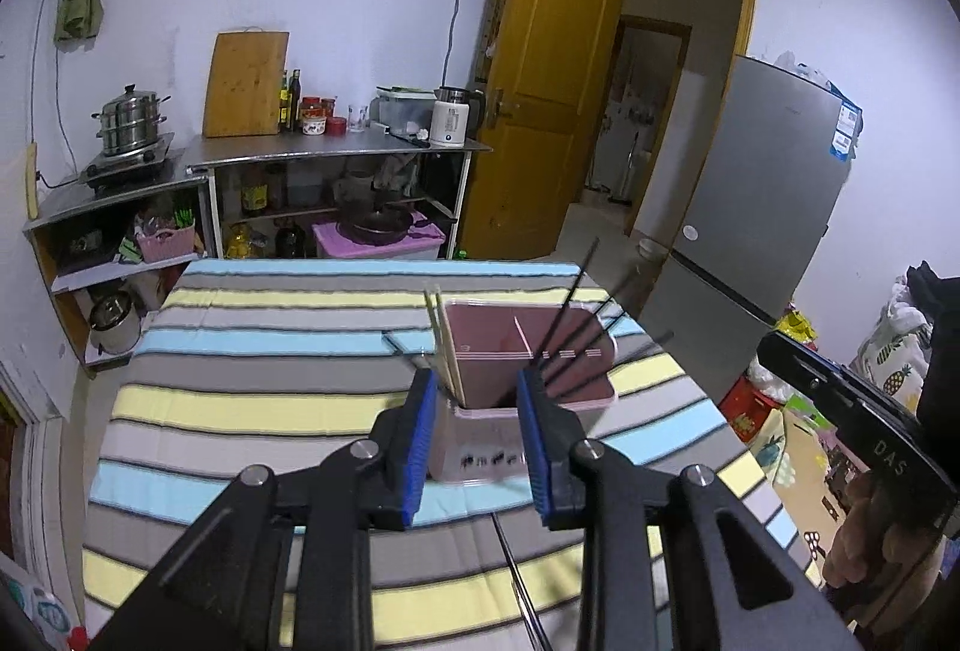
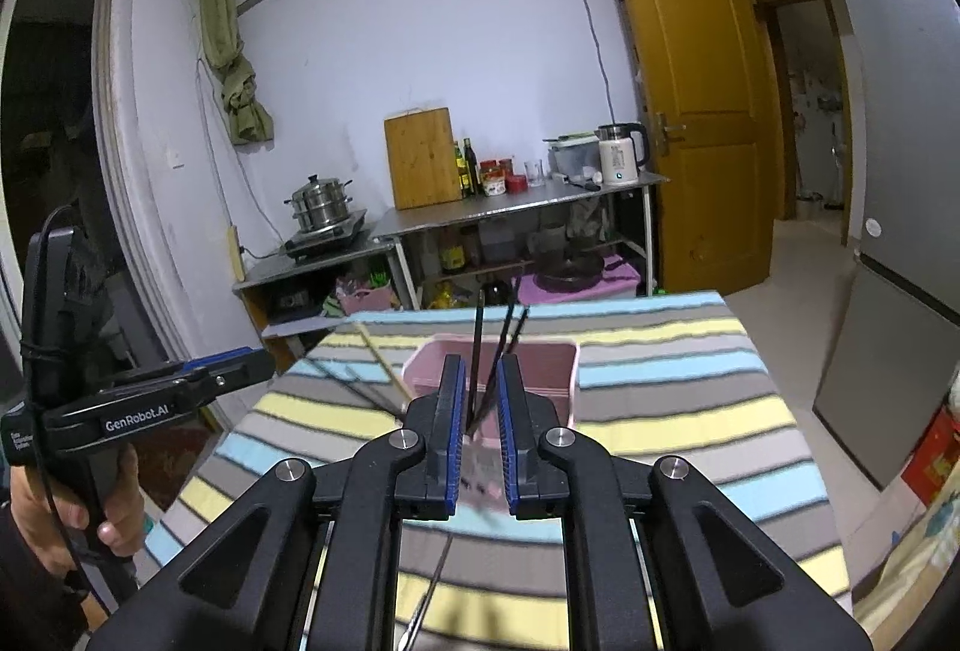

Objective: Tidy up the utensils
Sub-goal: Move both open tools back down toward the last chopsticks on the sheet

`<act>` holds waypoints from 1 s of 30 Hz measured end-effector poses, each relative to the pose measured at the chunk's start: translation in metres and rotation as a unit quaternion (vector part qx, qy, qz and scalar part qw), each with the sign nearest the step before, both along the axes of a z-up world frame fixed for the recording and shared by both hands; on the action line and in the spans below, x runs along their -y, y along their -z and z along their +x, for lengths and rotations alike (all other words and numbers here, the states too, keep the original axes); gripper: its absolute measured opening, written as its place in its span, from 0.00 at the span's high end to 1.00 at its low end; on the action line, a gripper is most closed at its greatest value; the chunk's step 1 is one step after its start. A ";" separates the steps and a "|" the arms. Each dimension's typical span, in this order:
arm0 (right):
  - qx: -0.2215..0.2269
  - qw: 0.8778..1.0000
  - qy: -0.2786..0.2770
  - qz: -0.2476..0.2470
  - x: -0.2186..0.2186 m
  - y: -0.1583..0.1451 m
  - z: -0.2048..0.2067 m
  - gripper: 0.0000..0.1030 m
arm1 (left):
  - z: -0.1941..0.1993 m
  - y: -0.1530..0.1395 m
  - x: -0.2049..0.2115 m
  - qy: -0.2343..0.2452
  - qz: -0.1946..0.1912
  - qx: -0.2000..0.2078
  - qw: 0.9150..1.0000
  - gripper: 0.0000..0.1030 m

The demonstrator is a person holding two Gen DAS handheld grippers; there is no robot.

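On the striped cloth (image 1: 252, 399) that covers the table, we see a pink utensil holder (image 1: 528, 387) standing upright, divided inside into two compartments. Two wooden chopsticks (image 1: 447, 345) lean in its left compartment, and several black chopsticks (image 1: 576, 315) fan out of the right one, tilting up and to the right.

In the left wrist view, our left gripper (image 1: 477, 432) sits just in front of the holder with its blue pads spread apart. Nothing is between them; the holder shows through the gap, and the wooden chopsticks rise just beyond the left pad while the black ones rise just past the right pad. We cannot tell whether the pads touch the holder's near wall.

In the right wrist view, our right gripper (image 2: 480, 423) faces the same pink utensil holder (image 2: 558, 369) from the near side. Its jaws stand a little apart, with a narrow gap. The black chopsticks (image 2: 501, 345) appear through that gap, but they stand in the holder beyond the pads, not pinched by them.

A thin metal utensil (image 1: 522, 585) lies flat on the cloth nearer to us than the holder, below the grippers; its shape is too blurred to name. The same metal utensil (image 2: 429, 597) shows under the right gripper.

A hand (image 2: 90, 519) grips the left tool's handle at the left edge of the right wrist view.
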State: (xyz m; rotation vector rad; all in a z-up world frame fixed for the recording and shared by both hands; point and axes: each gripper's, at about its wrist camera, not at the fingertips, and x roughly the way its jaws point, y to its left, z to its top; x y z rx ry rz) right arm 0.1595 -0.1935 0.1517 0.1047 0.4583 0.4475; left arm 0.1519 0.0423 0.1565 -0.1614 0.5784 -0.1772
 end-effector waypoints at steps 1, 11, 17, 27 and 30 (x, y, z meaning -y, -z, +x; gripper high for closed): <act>-0.003 1.000 0.000 0.002 0.002 0.004 -0.004 0.90 | -0.004 0.003 -0.001 -0.001 -0.001 -0.001 1.000 0.72; -0.041 0.999 0.009 0.018 0.019 0.041 -0.038 0.90 | -0.045 0.049 0.005 -0.002 -0.007 -0.031 0.999 0.72; -0.061 0.998 0.007 0.016 0.022 0.059 -0.045 0.90 | -0.055 0.077 0.013 0.005 -0.007 -0.057 0.998 0.72; -0.097 0.995 -0.011 0.004 0.012 0.094 -0.048 0.90 | -0.056 0.123 0.025 0.014 -0.009 -0.111 0.994 0.72; -0.105 0.994 -0.010 0.006 0.013 0.100 -0.047 0.90 | -0.053 0.141 0.034 0.021 -0.003 -0.134 0.991 0.72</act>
